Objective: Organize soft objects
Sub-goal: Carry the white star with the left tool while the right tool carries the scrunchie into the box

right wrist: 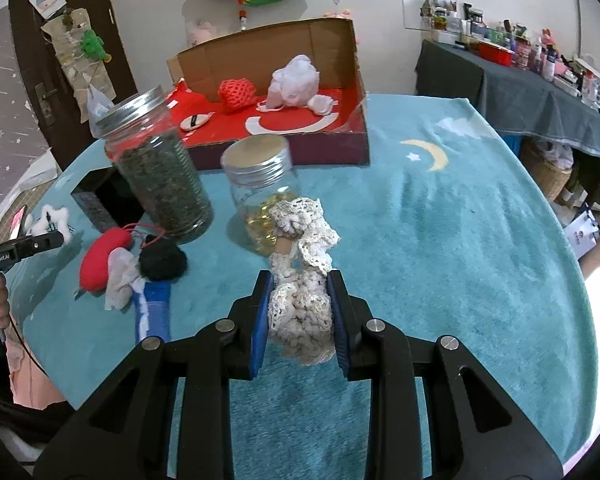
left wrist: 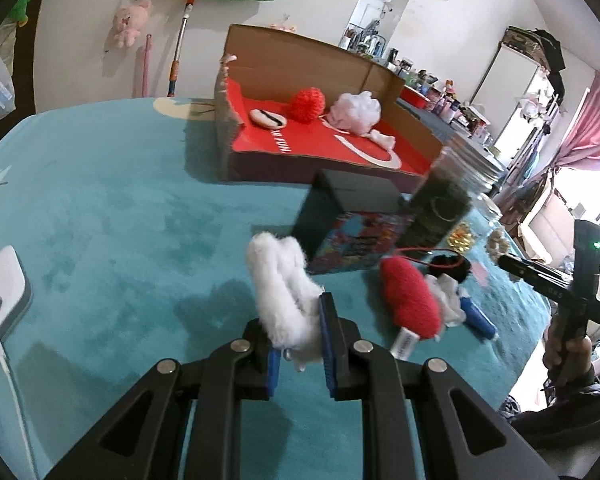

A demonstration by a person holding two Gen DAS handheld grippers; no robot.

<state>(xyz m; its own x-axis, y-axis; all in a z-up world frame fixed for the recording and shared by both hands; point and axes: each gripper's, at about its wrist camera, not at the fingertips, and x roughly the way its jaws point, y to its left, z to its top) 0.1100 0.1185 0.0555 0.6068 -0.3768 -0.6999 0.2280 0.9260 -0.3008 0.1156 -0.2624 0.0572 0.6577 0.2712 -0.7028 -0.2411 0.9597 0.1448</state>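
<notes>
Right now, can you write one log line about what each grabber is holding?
left gripper: shut on white fluffy piece | right gripper: shut on cream lace scrunchie | cardboard box: open, behind jars

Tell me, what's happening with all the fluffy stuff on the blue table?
A person is tidying soft things with two grabbers. The left tool is shut on a white fluffy piece, and the right tool is shut on a cream lace scrunchie. Some soft things already lie in the cardboard box; others remain on the table.
</notes>
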